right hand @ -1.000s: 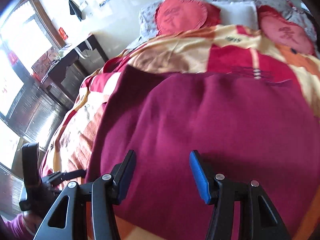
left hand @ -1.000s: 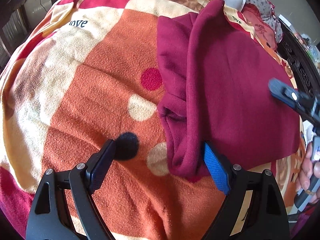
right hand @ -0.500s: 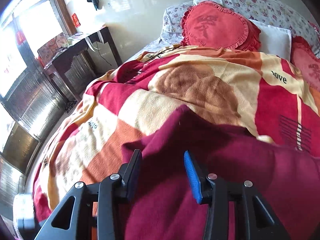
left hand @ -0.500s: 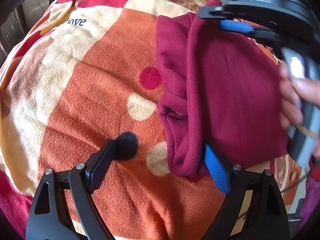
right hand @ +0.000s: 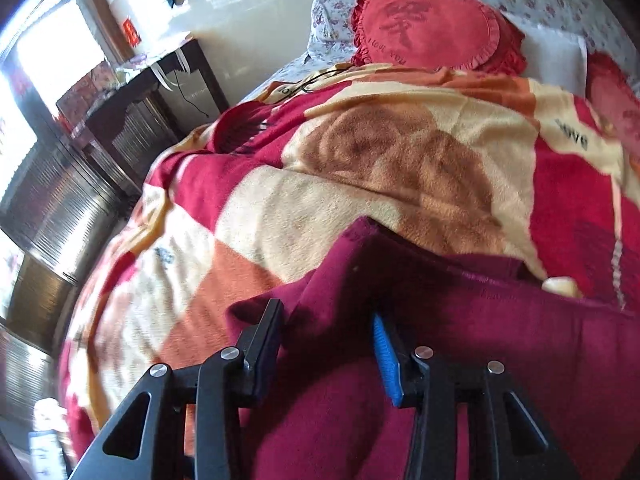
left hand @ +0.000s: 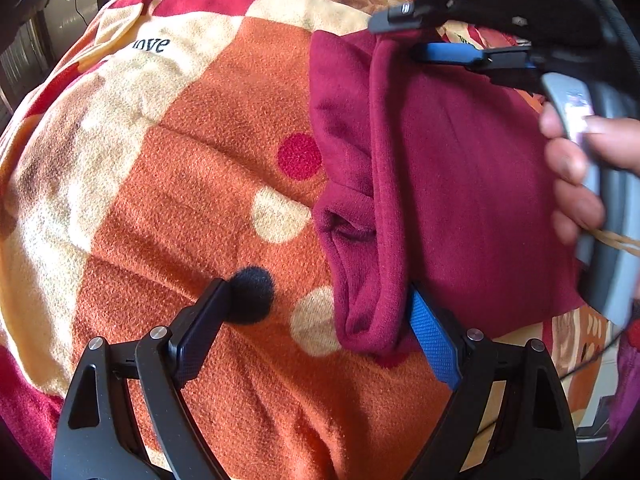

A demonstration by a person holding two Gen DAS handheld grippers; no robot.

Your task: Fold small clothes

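Lying on the orange patterned blanket point(left hand: 168, 208), the maroon garment point(left hand: 460, 184) is partly folded. The left gripper point(left hand: 320, 316) gapes wide, its blue finger point(left hand: 430, 332) touching the garment's rolled near edge, gripping nothing. The right gripper point(right hand: 326, 340) hovers, fingers parted, over the far corner, holding nothing.

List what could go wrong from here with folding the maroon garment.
1. The left gripper is open, with only its blue finger against the maroon garment; it may close on just part of the bunched fold.
2. The right gripper is open over the far corner and could pinch the fleece blanket underneath as well.
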